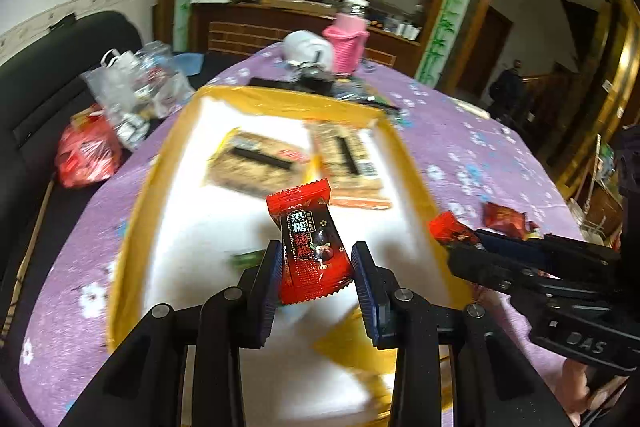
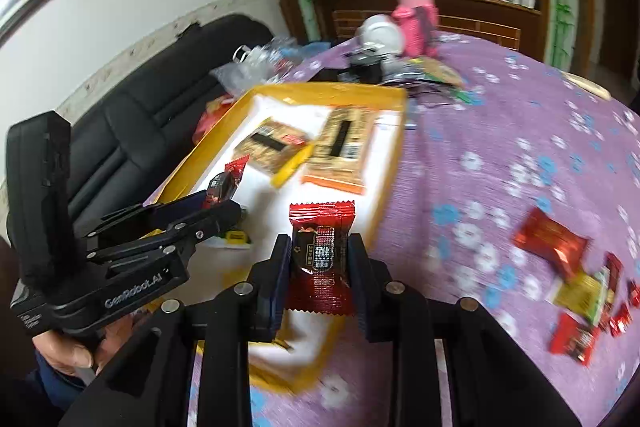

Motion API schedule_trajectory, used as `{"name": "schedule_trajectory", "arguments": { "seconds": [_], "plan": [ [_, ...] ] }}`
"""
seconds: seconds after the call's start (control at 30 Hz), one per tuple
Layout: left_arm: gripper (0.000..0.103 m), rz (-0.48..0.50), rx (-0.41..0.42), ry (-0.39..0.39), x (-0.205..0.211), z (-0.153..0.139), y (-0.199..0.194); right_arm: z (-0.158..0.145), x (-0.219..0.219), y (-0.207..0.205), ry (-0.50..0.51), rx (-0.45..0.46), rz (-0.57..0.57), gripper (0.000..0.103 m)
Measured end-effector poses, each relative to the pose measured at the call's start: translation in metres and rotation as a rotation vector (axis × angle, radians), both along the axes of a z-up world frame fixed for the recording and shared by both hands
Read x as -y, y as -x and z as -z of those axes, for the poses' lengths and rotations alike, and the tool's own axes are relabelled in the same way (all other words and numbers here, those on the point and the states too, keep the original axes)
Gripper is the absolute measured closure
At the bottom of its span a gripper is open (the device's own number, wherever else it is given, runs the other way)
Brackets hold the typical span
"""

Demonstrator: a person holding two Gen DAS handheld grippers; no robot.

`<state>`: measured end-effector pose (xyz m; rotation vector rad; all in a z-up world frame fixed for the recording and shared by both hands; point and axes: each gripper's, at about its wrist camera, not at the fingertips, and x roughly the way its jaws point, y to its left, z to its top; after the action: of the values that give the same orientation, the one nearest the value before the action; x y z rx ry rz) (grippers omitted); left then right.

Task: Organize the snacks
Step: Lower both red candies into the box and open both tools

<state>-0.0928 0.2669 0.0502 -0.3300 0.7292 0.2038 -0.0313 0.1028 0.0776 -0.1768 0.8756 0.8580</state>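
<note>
Inside the yellow-rimmed box (image 1: 132, 211), two flat, seemingly seaweed packets (image 1: 256, 163).

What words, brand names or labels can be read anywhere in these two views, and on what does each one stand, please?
"黑糖" heads the label on the red candy packet held in the left gripper; the smaller characters below are too blurred to read.
"GenRobot.AI": on that gripper's body, right wrist view.
"DAS": on the right gripper's body.
The red candy in its jaws, and the flat packets in the yellow tray: print unreadable.
</note>
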Motion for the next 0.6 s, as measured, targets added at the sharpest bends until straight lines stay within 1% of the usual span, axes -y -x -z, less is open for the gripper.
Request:
{"name": "schedule_trajectory", "arguments": {
  "seconds": [0.17, 0.3, 0.37, 0.4, 0.43, 0.5, 0.57, 0.6],
  "plan": [
    [0.066, -0.024, -0.029, -0.007, -0.010, 0.013, 0.005, 0.023, -0.030, -0.004, 0.074, -0.023, -0.015, 0.076],
    [0.066, -0.022, -0.027, -0.023, -0.008, 0.014, 0.004, 0.031, -0.039, -0.001, 0.120, 0.005, -0.009, 0.075],
    [0.066, -0.020, -0.026, -0.023, -0.007, 0.015, 0.005, 0.029, -0.040, 0.000, 0.134, 0.028, -0.005, 0.071],
    [0.066, -0.019, -0.026, -0.022, -0.007, 0.015, 0.005, 0.027, -0.040, 0.002, 0.136, 0.039, -0.007, 0.065],
    [0.066, -0.019, -0.025, -0.022, -0.007, 0.014, 0.005, 0.023, -0.038, 0.005, 0.135, 0.055, -0.010, 0.056],
    [0.066, -0.019, -0.020, -0.020, -0.007, 0.013, 0.006, 0.016, -0.036, 0.007, 0.131, 0.095, -0.008, 0.047],
    [0.066, -0.017, -0.012, -0.019, -0.006, 0.011, 0.007, 0.004, -0.030, 0.013, 0.130, 0.158, 0.005, 0.041],
    [0.065, -0.015, -0.006, -0.020, -0.006, 0.008, 0.008, -0.003, -0.025, 0.016, 0.130, 0.198, 0.019, 0.035]
  ]
}}
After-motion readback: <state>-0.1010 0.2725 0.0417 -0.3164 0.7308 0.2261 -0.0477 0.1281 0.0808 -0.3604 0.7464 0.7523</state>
